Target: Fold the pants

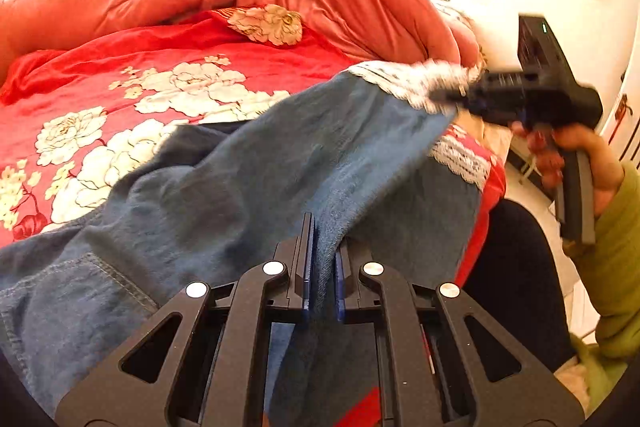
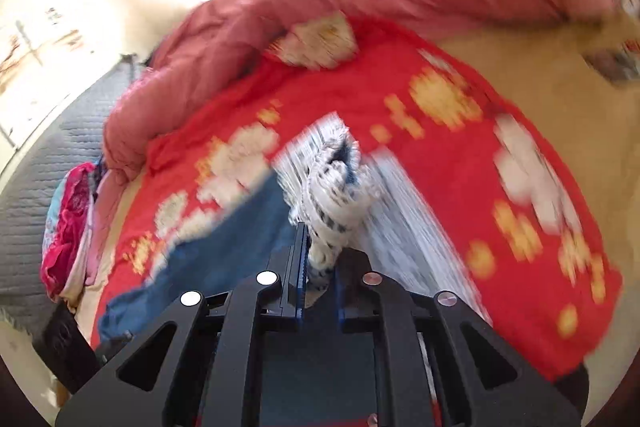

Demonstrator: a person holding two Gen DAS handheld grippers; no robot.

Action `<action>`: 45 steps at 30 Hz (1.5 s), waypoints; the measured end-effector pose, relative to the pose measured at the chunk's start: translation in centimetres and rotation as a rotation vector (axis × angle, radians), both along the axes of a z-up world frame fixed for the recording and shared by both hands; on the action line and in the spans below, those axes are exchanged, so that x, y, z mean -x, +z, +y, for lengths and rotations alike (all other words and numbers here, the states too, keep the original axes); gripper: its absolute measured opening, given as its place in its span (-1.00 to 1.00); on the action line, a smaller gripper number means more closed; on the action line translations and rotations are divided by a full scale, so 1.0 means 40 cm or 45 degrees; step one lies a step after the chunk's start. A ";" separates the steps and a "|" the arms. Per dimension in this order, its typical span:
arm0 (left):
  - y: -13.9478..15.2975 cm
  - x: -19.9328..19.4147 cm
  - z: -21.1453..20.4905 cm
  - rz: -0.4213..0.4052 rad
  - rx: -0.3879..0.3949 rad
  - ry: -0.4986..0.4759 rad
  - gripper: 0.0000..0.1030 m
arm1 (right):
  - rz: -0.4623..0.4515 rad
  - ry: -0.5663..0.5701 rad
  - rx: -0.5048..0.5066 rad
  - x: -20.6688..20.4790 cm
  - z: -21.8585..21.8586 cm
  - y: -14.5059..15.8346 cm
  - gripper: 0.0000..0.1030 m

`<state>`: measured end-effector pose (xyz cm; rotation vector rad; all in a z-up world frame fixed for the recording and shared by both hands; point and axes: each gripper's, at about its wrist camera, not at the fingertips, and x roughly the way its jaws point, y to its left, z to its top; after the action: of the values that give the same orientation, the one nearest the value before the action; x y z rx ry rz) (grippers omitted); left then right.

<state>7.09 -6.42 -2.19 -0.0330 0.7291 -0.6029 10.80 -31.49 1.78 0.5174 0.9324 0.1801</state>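
Right now both tongs are clamped on the faded blue denim pants (image 1: 248, 179): left gripper (image 1: 322, 267) pinching a fold, right gripper (image 2: 320, 259) nipping the frayed white hem (image 2: 336, 195) (blurred), above the red floral bedspread (image 1: 120, 79)

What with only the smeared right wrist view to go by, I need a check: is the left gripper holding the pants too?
Observer: Yes. The left gripper is shut on a fold of the blue pants.
Operator: Where does my right gripper sit relative to it?
Observer: In the left wrist view the right gripper is up and to the right, gripping the frayed white hem, which looks raised above the red floral bedspread.
Operator: Is the rest of the pants raised as well?
Observer: No. The part with the stitched pocket lies low on the bed at the lower left.
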 end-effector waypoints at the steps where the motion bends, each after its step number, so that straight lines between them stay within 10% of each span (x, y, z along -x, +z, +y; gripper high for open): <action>1: -0.003 -0.001 -0.005 0.001 -0.004 -0.005 -0.92 | 0.009 -0.009 -0.011 0.016 -0.011 -0.014 -0.76; 3: -0.010 0.002 -0.014 0.003 -0.016 -0.016 -0.92 | 0.025 -0.024 -0.061 0.043 -0.029 -0.043 -0.68; 5: -0.014 0.000 -0.023 0.004 -0.027 -0.021 -0.93 | 0.031 -0.053 -0.096 0.060 -0.043 -0.054 -0.08; 9: -0.001 0.024 -0.044 -0.054 -0.072 -0.014 -0.95 | 0.019 -0.108 -0.159 0.080 -0.073 -0.062 -0.12; 12: 0.007 0.047 -0.050 -0.085 -0.075 -0.026 -0.95 | 0.039 -0.119 -0.157 0.083 -0.093 -0.077 -0.80; 34: -0.066 0.115 -0.098 -0.015 -0.269 -0.095 -0.92 | 0.048 -0.041 0.129 0.174 -0.106 -0.114 -0.67; 40: -0.033 0.146 -0.078 0.019 -0.178 -0.127 -0.26 | -0.099 -0.082 0.255 0.216 -0.103 -0.020 -0.37; 45: -0.012 0.158 -0.050 0.053 -0.092 -0.080 -0.26 | -0.176 0.175 0.212 0.191 0.032 -0.009 -0.37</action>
<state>0.76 -8.42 -2.65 0.0441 0.7940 -0.6372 3.18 -30.21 1.40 0.2836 0.8392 0.2566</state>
